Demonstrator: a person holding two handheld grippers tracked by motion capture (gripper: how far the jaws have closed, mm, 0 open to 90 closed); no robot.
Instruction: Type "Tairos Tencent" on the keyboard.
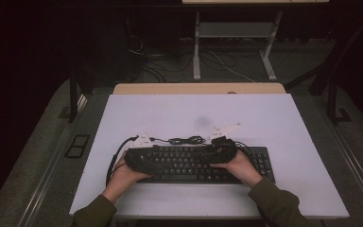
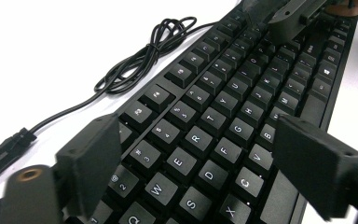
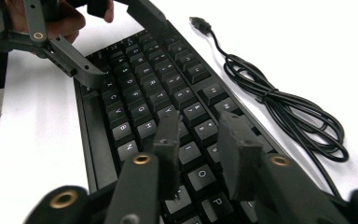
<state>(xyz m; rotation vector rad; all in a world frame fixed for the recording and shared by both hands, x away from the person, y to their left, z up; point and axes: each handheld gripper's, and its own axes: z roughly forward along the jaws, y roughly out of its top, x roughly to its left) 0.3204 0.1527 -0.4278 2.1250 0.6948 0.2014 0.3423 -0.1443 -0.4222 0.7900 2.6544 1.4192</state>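
Currently both over keyboard (image 1: pixel 203 163) mid-frame: left hand-held gripper (image 2: pixel 198 163) wide, right hand-held gripper (image 3: pixel 200 149) narrow, both empty

White legends mark the black keyboard (image 2: pixel 223 116): in the left gripper view its keycaps read Q, W, E, R, T, Y, U, then S, D, F, G, H, then X, C, V, B, with digits 2, 3, 4, 5 above. The right gripper view shows O, P, N, B, V, G.

Black keyboard (image 1: pixel 196 163) lies flat near the table's front edge, cable (image 1: pixel 186 140) coiled behind.
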